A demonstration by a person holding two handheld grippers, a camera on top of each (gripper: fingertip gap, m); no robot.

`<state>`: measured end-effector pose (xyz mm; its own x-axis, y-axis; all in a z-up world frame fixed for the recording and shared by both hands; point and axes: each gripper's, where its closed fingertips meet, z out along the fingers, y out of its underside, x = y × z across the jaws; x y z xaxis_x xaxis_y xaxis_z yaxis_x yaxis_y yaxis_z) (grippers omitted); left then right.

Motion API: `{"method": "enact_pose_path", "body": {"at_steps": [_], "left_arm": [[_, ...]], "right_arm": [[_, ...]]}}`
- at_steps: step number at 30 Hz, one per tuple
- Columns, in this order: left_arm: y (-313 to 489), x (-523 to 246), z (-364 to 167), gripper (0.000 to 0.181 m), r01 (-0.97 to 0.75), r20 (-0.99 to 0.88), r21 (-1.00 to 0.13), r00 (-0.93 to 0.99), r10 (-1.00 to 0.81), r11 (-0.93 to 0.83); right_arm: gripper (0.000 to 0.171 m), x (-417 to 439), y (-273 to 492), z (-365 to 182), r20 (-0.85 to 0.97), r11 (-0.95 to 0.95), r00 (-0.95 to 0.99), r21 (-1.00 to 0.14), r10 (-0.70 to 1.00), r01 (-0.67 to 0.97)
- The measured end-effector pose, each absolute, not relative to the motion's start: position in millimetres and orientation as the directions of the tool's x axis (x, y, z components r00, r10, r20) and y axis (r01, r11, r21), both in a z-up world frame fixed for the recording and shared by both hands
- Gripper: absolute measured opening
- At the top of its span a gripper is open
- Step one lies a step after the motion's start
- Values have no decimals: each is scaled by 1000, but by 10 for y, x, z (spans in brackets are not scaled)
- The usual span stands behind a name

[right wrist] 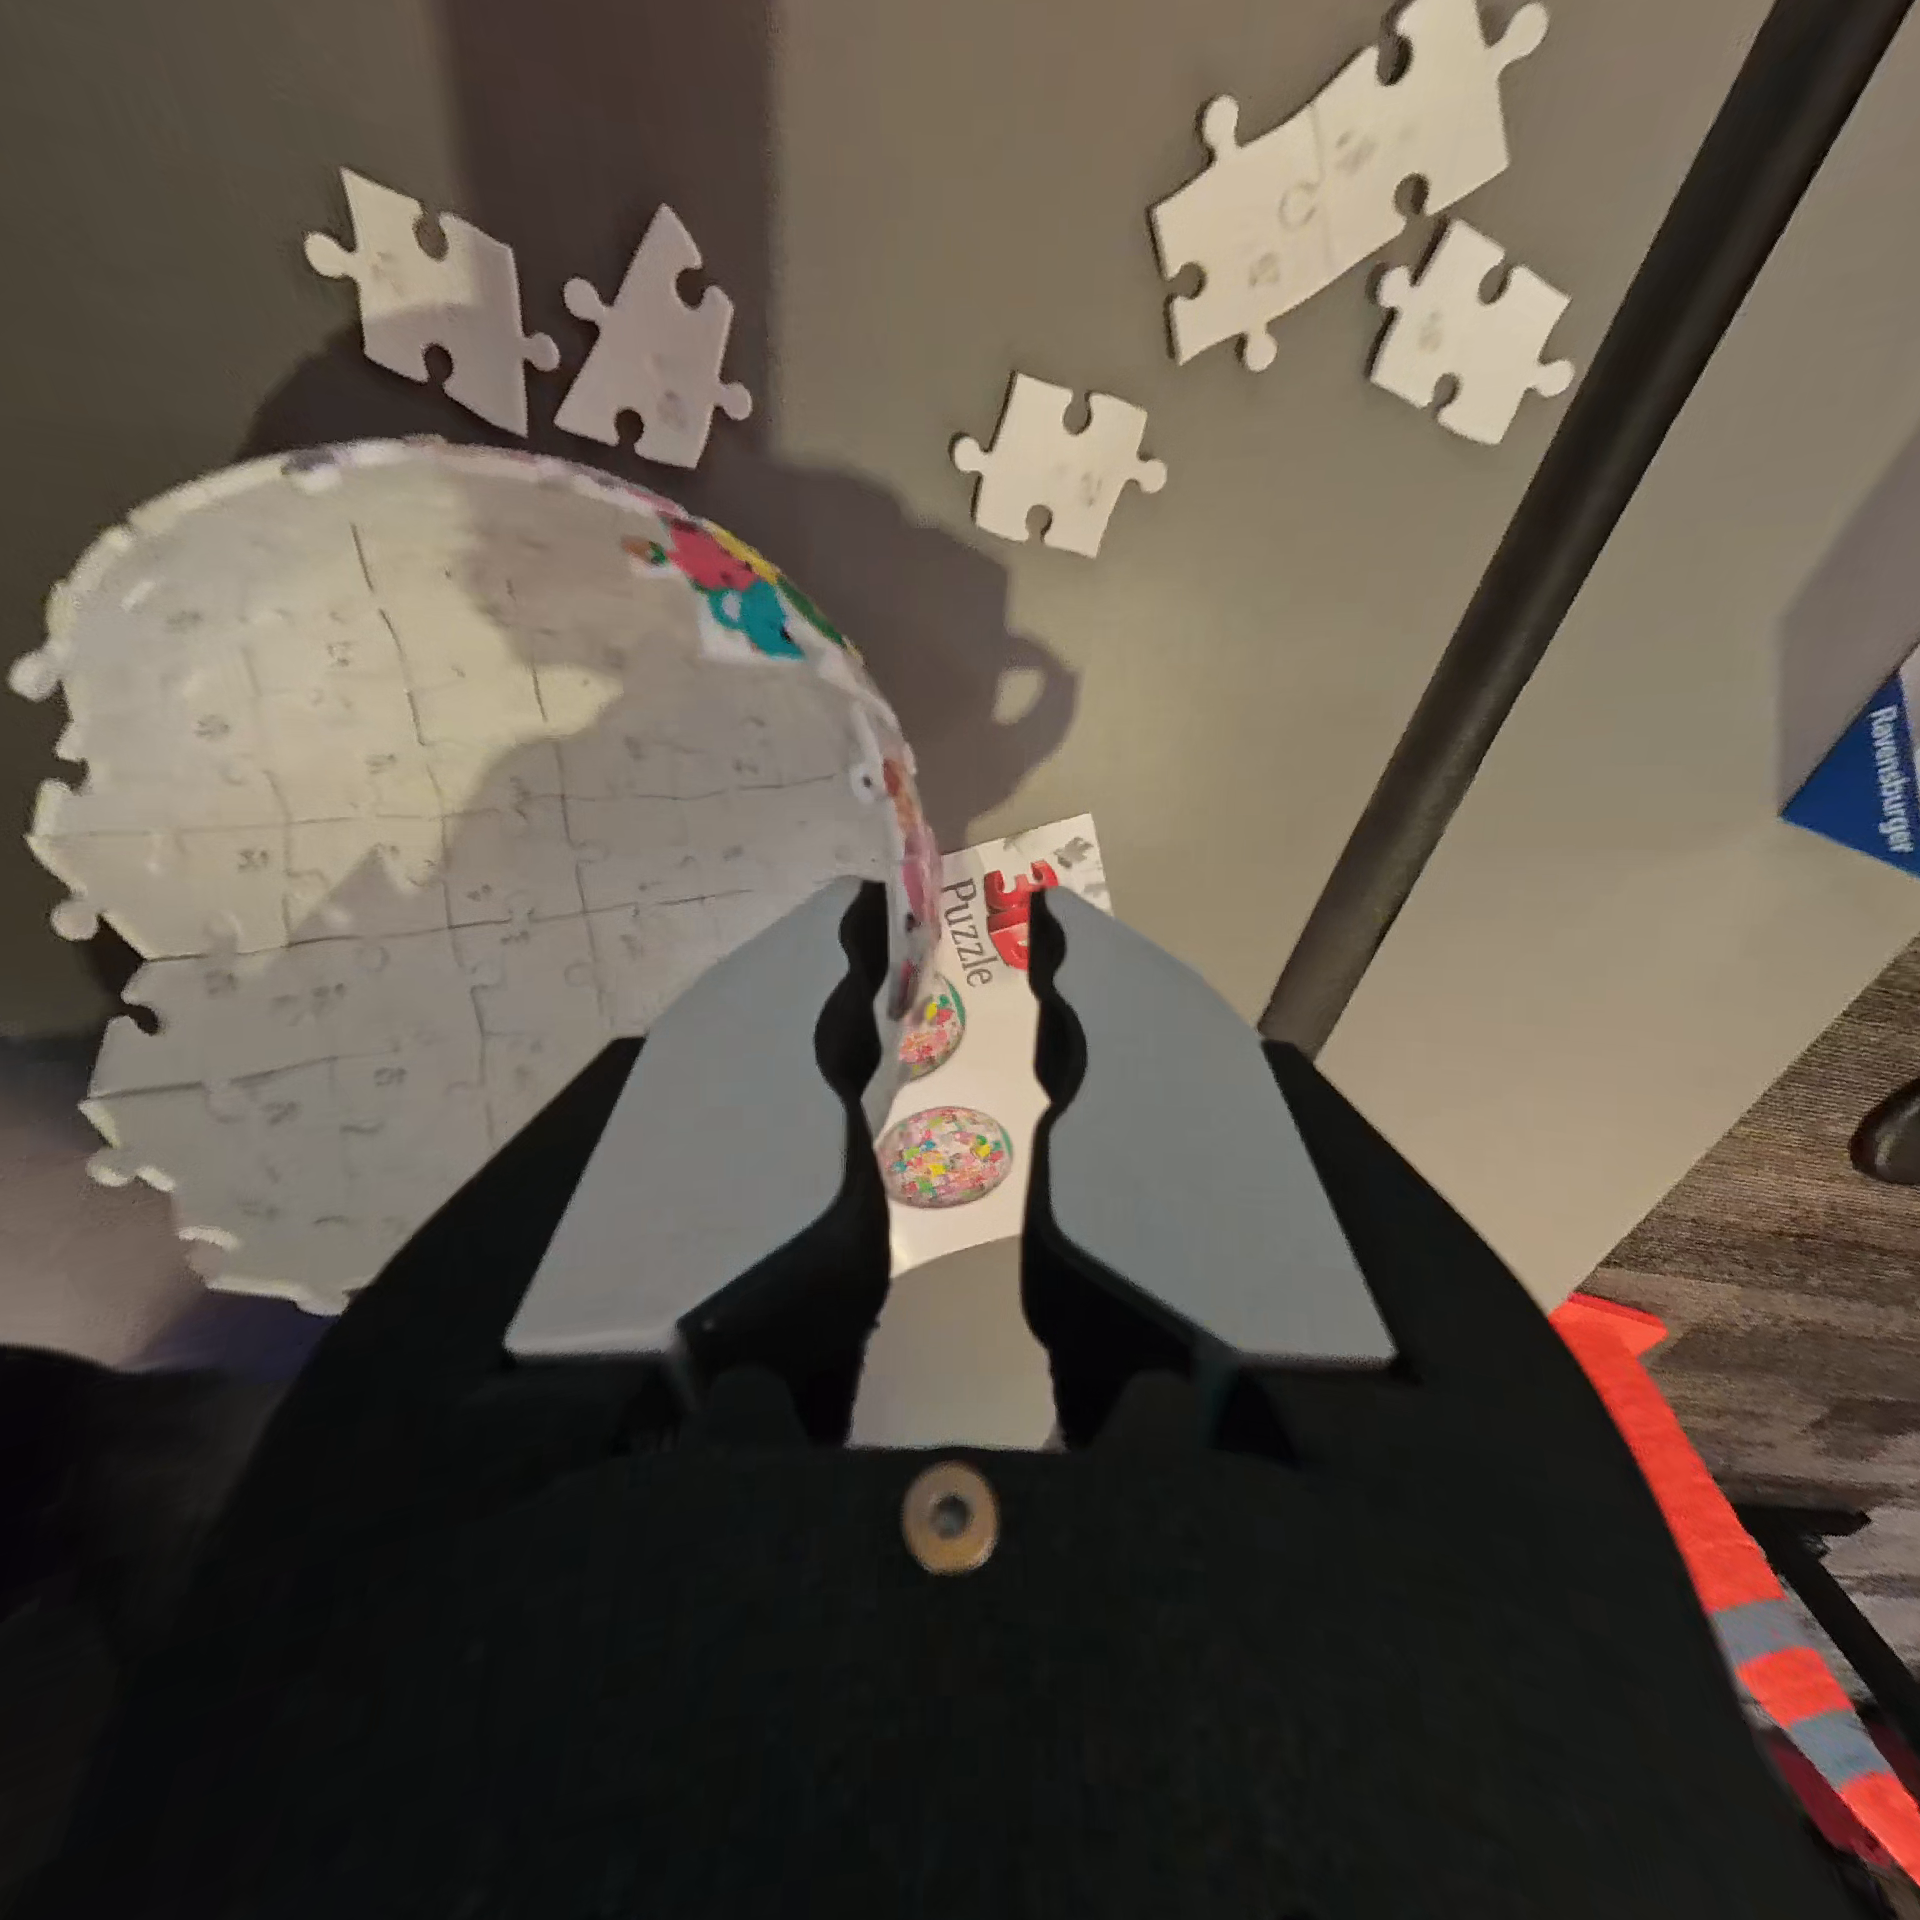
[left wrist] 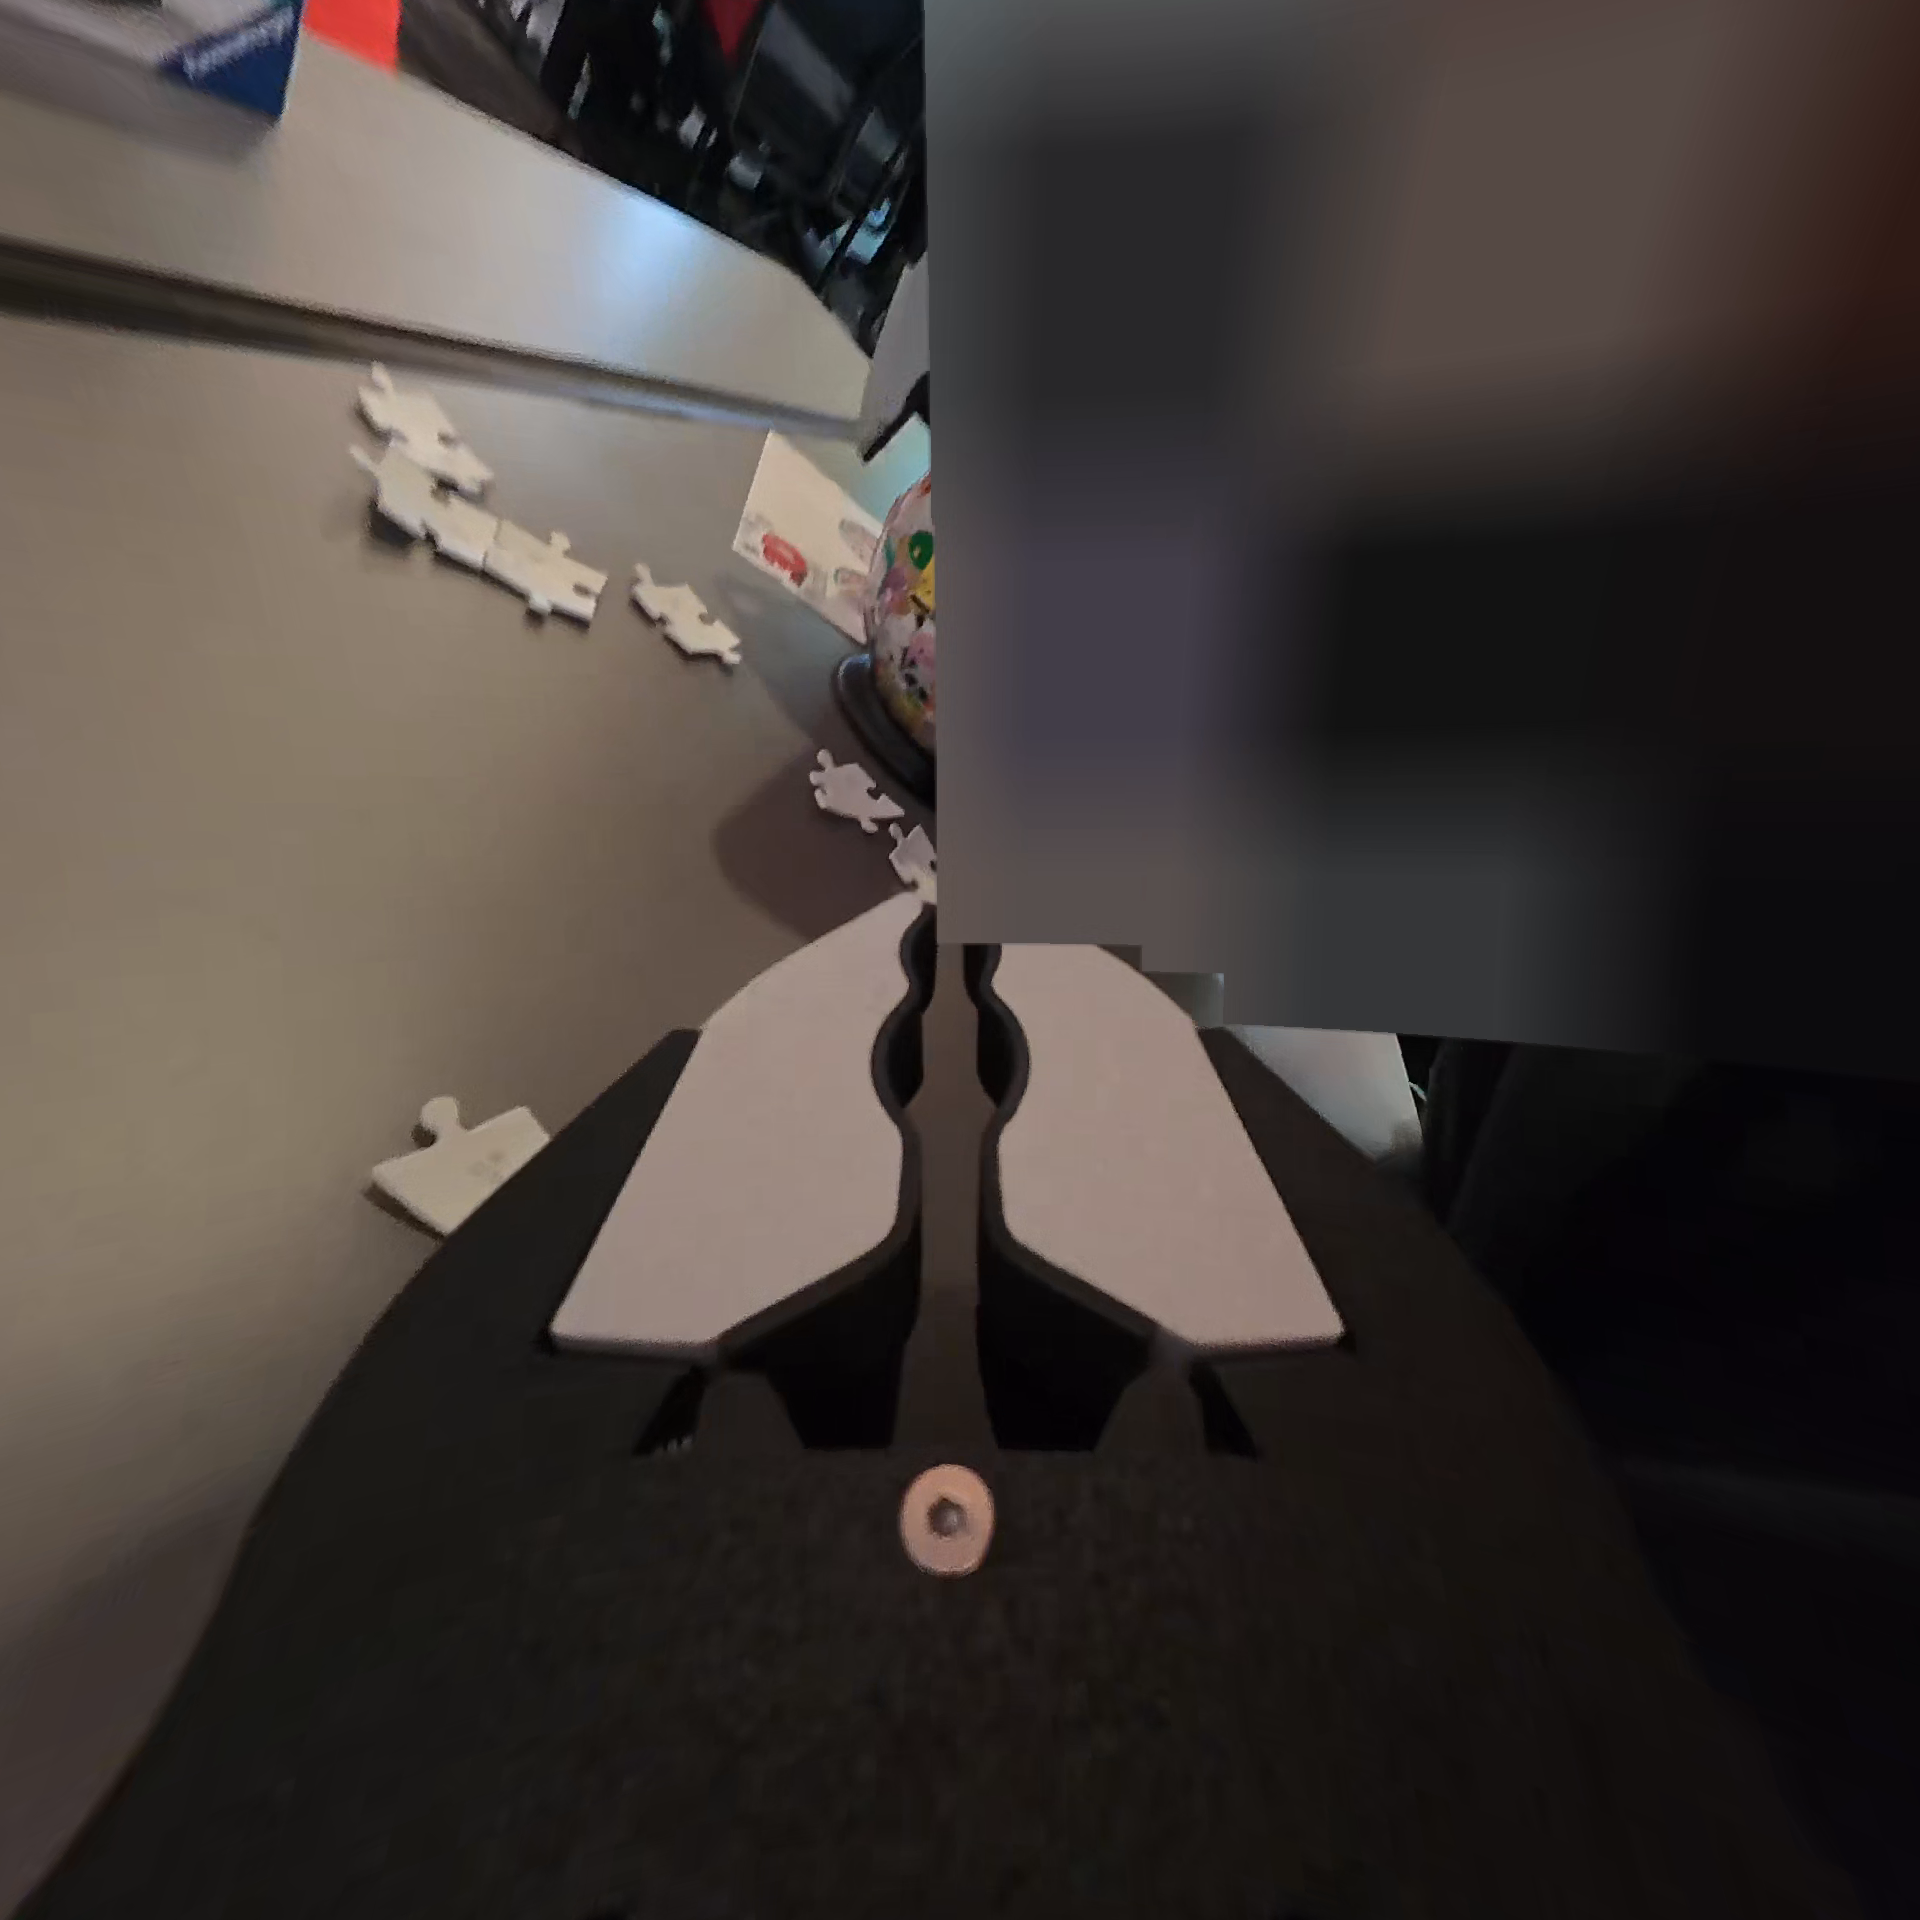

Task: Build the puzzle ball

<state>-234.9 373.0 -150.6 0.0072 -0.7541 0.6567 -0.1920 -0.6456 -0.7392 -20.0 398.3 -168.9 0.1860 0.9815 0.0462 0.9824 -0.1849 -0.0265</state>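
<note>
The half-built puzzle ball (right wrist: 416,831) is an open shell, white inside and colourful outside. In the left wrist view only a sliver of the ball (left wrist: 909,603) shows, on a black stand (left wrist: 883,717). My right gripper (right wrist: 951,914) is open with the shell's rim between its jaws, close against the left finger. My left gripper (left wrist: 940,935) is held over the table with its jaws nearly together. Nothing shows between them, and a blur patch hides the tips. Loose white pieces (right wrist: 1060,468) lie face down on the grey table (right wrist: 1195,675).
More loose pieces (left wrist: 457,1164) and a joined row (left wrist: 468,509) lie on the table. A printed leaflet (right wrist: 987,1039) lies beside the ball. A blue-cornered box (right wrist: 1860,769) sits beyond a dark gap (right wrist: 1558,520) between tables. Orange tape (right wrist: 1704,1507) marks the floor. The gap from one gripper's tips to the other's is roughly 20 cm.
</note>
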Motion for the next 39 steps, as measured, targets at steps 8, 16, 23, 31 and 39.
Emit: {"method": "enact_pose_path", "body": {"at_steps": [8,16,23,31,39], "left_arm": [[3677,-2399,-1321,3,-122,691,-722,-160,-705,-681],[3606,-2373,-1330,2,-150,687,-727,-179,-704,-670],[3597,-2366,-1334,1,-154,683,-730,-177,-708,-666],[3594,-2364,-1337,1,-156,684,-729,-174,-708,-666],[3584,-2360,-1339,1,-160,678,-735,-173,-714,-659]], "right_arm": [[19,-232,3935,-1683,-32,-140,138,-80,990,987],[12,-231,3903,-1745,-62,-134,128,-112,990,985],[9,-280,3926,-1720,-33,-109,105,-136,994,985],[3,-295,3946,-1747,-5,-81,81,-146,997,986],[3,-267,3947,-1758,5,-70,71,-131,997,989]]}}
